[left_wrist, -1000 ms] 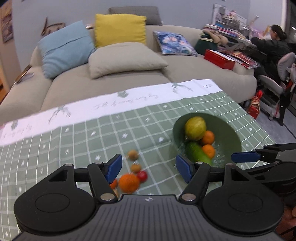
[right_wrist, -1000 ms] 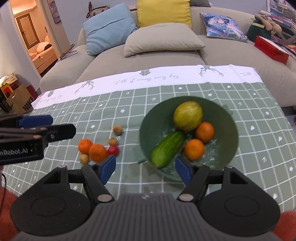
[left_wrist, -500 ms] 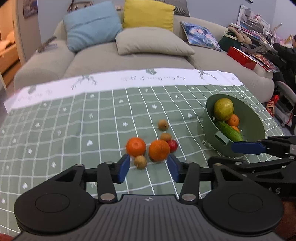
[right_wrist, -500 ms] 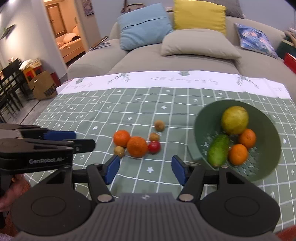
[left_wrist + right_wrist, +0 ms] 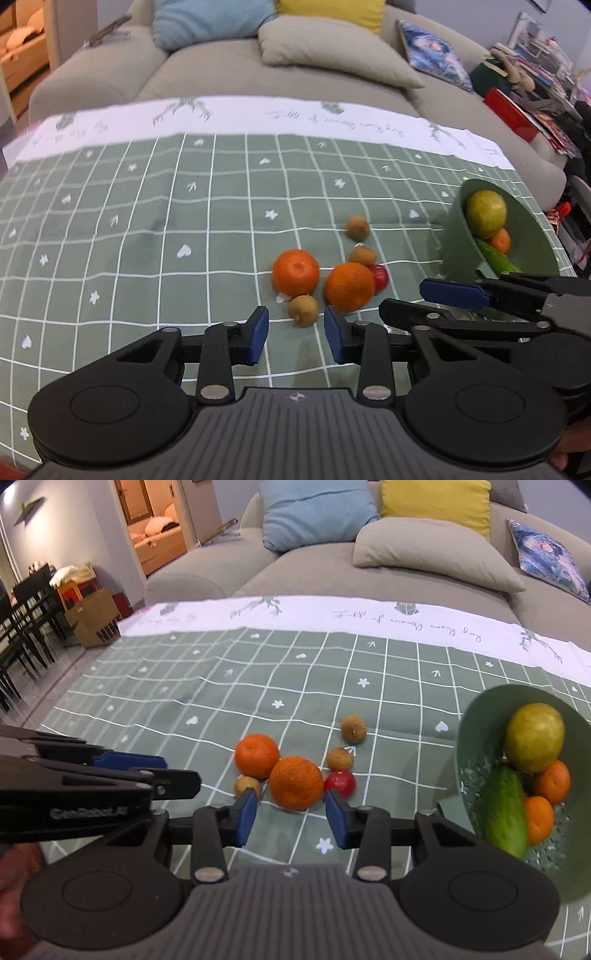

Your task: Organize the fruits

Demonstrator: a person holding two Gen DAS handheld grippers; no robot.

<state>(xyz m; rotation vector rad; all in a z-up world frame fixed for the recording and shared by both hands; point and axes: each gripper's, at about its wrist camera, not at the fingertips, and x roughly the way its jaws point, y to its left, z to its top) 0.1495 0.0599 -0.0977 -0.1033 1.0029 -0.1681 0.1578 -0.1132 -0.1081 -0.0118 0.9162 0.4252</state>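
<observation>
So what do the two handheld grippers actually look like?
Both match: the left gripper and right gripper have matte black linkage arms with silver rivets, blue finger pads, round black discs and a ribbed grey body. The left one carries pale "GenRobot.AI" lettering.

A sage-green tablecloth (image 5: 258,686) with a white grid, small white stars, hearts and arrows, and a white border band printed with grey script and leafy sprigs covers the counter. On it lie two bright orange fruits (image 5: 295,782), a red one (image 5: 340,782) and three small tan-brown ones (image 5: 353,729). The bowl (image 5: 476,716) is muted green, holding a yellow-green fruit (image 5: 535,737), a dark green cucumber (image 5: 503,808) and two orange fruits (image 5: 552,782). Both tongs are black with blue pads (image 5: 258,332). The sofa (image 5: 258,572) is beige, with pale blue (image 5: 314,513), mustard-yellow (image 5: 436,502), beige (image 5: 424,550) and blue-patterned cushions (image 5: 546,557).
</observation>
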